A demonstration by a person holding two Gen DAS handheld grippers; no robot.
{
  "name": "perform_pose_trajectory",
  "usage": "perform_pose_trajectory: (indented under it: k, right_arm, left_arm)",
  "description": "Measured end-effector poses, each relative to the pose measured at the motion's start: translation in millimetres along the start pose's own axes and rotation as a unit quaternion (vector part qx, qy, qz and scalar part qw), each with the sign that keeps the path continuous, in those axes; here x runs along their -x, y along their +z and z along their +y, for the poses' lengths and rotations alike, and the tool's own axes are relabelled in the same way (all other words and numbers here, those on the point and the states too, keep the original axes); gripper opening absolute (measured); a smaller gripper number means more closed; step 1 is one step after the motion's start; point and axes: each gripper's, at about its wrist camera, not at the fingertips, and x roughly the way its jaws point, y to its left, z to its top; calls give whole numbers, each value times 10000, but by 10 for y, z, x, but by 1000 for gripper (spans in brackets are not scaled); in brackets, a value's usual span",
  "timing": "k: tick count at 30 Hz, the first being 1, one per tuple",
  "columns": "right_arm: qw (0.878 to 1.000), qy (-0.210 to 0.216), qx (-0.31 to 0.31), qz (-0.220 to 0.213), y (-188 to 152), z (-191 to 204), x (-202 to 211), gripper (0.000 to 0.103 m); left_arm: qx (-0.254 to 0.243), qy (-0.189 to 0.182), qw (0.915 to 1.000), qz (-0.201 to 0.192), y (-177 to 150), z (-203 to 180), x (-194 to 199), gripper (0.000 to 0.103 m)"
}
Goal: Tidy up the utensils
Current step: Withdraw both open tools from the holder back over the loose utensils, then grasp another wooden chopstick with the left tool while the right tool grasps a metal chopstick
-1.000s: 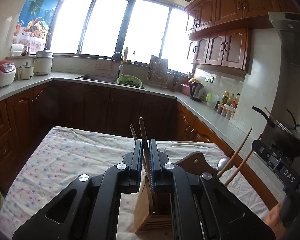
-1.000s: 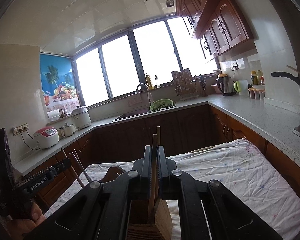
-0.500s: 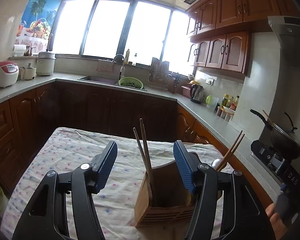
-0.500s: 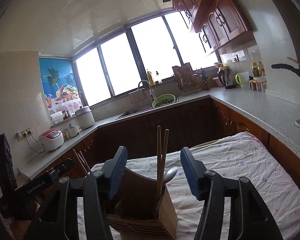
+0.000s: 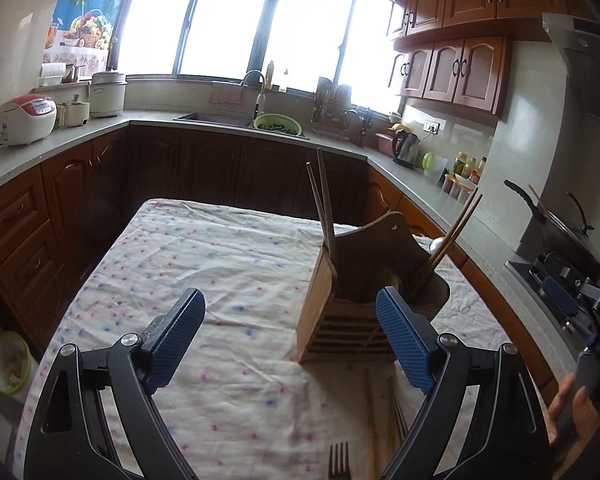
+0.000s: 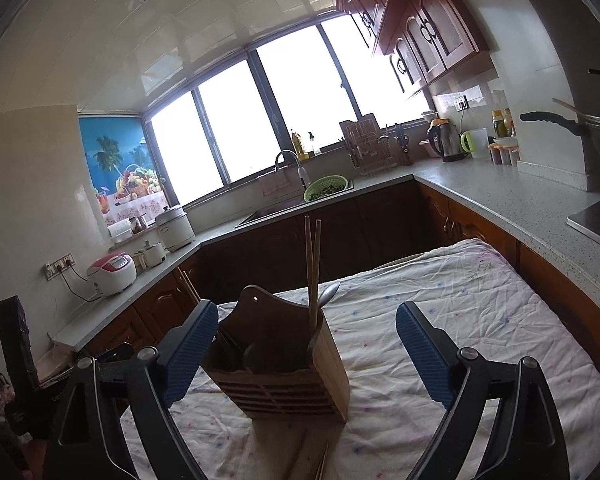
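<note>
Both sets of fingers, left gripper [image 5: 290, 340] and right gripper [image 6: 306, 354], have just been opening, backing off their chopstick pairs. Fingers spread wide, empty. Slatted wooden utensil holder [image 5: 352, 300] on cloth-covered bench [image 5: 220, 264] beyond fingertips; dark chopsticks [image 5: 323, 200] and pale chopsticks [image 6: 312, 264] lean inside, dropped upright for storage.

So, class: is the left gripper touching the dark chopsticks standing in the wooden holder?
Apart. The left wrist view shows the left gripper open, the dark chopsticks well beyond its pads.

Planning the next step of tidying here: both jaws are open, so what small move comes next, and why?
Probably lower the left gripper toward the fork lying on the cloth. Both chopstick pairs already stand in the wooden holder, both jaws have just opened empty, and the fork lies nearest.
</note>
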Motion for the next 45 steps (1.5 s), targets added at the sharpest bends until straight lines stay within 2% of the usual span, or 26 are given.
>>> perform_pose_trajectory:
  k: [10, 22, 36, 45]
  right_arm:
    - [9995, -138, -98, 255, -293, -96, 418, 93]
    - [9980, -183, -349, 486, -539, -245, 674, 93]
    - [9955, -207, -538, 747, -686, -382, 611, 93]
    - [9921, -206, -604, 1082, -817, -440, 384, 92]
  left_arm:
    - [-71, 5, 9994, 335, -342, -4, 244, 90]
    - [-244, -2, 9972, 710, -552, -93, 249, 90]
    - [-620, -72, 9875, 1446, -771, -327, -132, 90]
    - [-804, -56, 9805, 1792, -846, -477, -490, 89]
